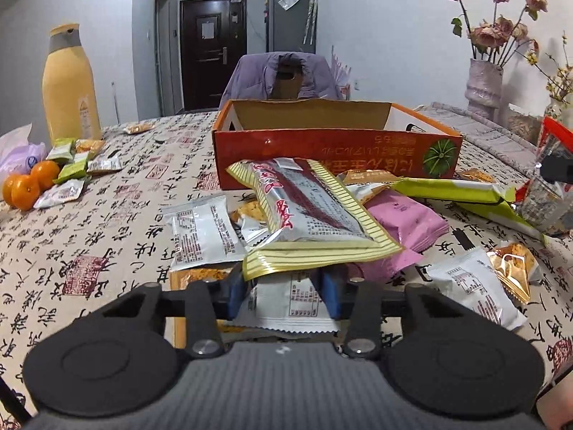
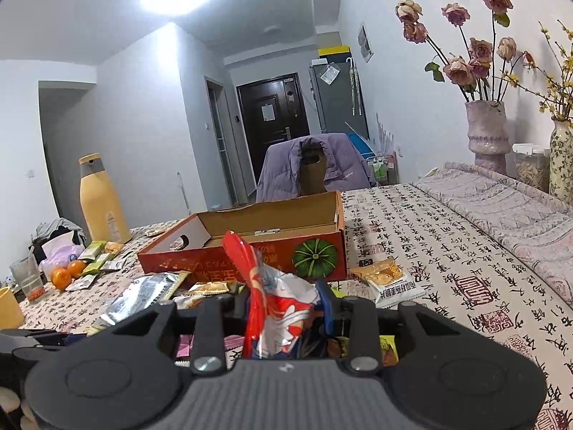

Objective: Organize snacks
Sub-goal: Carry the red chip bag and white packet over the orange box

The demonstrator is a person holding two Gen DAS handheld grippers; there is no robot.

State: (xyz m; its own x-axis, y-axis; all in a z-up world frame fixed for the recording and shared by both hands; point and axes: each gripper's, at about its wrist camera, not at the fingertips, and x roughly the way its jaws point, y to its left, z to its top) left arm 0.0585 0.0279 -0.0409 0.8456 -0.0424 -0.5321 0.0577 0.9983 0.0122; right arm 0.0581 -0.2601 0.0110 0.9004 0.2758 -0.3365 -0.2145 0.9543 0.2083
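Left wrist view: table [image 1: 118, 222] with a calligraphy-print cloth, cluttered. Orange cardboard box [image 1: 333, 150] at 12 o'clock, open top, pumpkin print on its near wall. Yellow bottle [image 1: 70, 82] at 10 o'clock, tangerines [image 1: 30, 184] and small green and white packets [image 1: 71, 172] below it. Chair with a purple jacket [image 1: 283, 79] behind the box. Vase of dried roses [image 1: 485, 82] at 2 o'clock.

Snack pile lies between gripper and box, blocking the straight line to it: a pink packet [image 1: 404, 222], a green bag [image 1: 465, 193], white sachets [image 1: 200, 233], orange cracker packs [image 1: 512, 265].

Left gripper [image 1: 283, 294] fingers narrow, closed on the near edge of the silver-and-yellow striped packet [image 1: 308, 215]. Packet is long, red lettering, tilted up toward the box, resting on the pile. A white sachet lies under the fingers; cannot tell if it is pinched too.

Right wrist view: right gripper [image 2: 286, 308] fingers narrow, gripping a crumpled red-and-white bag [image 2: 272, 294] that stands upright at centre. Box [image 2: 250, 251] sits just past it at 12 o'clock; one cracker pack [image 2: 383, 276] at 2 o'clock on bare cloth.
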